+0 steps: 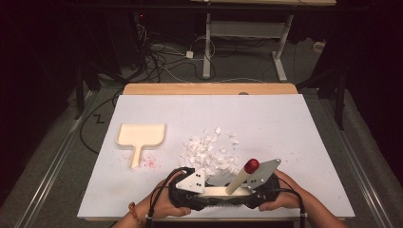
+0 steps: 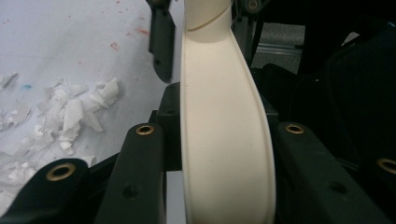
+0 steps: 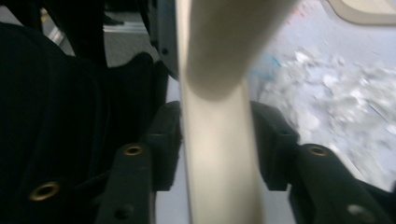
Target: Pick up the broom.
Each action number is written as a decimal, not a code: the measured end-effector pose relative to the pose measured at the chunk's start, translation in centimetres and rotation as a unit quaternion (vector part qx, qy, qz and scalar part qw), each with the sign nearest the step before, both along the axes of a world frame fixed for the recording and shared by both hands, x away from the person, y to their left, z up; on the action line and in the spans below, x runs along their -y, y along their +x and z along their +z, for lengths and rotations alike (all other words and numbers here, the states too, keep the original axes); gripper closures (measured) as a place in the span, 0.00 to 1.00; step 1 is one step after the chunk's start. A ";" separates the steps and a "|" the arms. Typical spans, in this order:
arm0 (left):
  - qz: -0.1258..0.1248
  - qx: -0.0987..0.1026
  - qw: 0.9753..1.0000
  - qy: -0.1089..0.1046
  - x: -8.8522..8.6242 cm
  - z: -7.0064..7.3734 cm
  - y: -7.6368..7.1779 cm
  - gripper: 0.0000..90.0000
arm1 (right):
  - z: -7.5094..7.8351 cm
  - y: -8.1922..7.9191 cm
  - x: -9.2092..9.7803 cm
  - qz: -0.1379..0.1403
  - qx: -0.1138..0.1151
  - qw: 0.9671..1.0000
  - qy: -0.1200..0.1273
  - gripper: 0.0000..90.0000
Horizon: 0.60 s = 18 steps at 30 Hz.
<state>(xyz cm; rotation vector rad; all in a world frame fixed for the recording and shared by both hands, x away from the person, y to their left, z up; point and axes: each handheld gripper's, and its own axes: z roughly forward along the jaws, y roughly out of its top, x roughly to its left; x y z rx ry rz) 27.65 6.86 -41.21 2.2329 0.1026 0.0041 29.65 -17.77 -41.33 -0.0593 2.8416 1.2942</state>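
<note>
A cream brush (image 1: pixel 223 191) with an upright handle ending in a red knob (image 1: pixel 251 165) lies crosswise at the table's front edge. My left gripper (image 1: pixel 205 190) is shut on its left end and my right gripper (image 1: pixel 248 192) on its right end. In the left gripper view the brush body (image 2: pixel 224 140) runs up between the jaws of the left gripper (image 2: pixel 217 116). In the right gripper view the right gripper (image 3: pixel 215 135) clamps the body (image 3: pixel 219 177), with the blurred handle (image 3: pixel 229 42) above. A pile of white paper scraps (image 1: pixel 209 152) lies just beyond the brush.
A cream dustpan (image 1: pixel 140 136) lies flat at the left of the white table sheet (image 1: pixel 285 123), handle toward me, with red specks (image 1: pixel 149 161) beside it. The scraps (image 2: pixel 70 112) sit close to the left jaw. Dark floor and cables lie beyond the table.
</note>
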 end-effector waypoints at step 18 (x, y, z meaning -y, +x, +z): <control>0.219 0.138 0.966 0.004 -4.7 -0.1 -0.5 0.24 | 2.1 0.9 2.0 -0.128 0.050 0.990 0.034 0.76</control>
